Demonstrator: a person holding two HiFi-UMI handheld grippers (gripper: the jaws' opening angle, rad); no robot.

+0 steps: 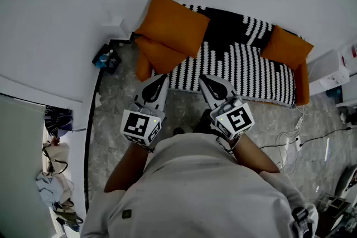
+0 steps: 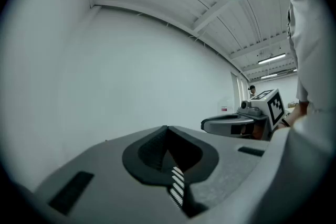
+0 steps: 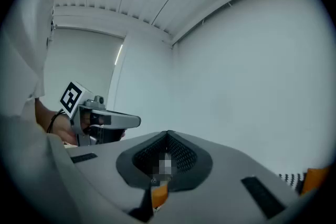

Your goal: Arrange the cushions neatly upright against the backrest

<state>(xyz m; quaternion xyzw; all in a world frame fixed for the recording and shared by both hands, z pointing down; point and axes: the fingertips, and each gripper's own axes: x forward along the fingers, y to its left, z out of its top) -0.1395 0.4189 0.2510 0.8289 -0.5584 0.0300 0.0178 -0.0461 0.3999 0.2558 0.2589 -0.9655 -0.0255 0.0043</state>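
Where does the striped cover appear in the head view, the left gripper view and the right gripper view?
Head view: the striped cover lies in the upper middle and runs to the right.
Left gripper view: only a thin sliver shows, at the bottom centre.
Right gripper view: a small piece shows at the lower right edge.
Shared landmark: the white wall behind the cover, which fills most of both gripper views.

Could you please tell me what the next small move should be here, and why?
Probably open the left tongs and reach toward the orange cushion at the left end of the sofa: it leans askew, and the left tongs and right tongs are both shut, empty and short of it.
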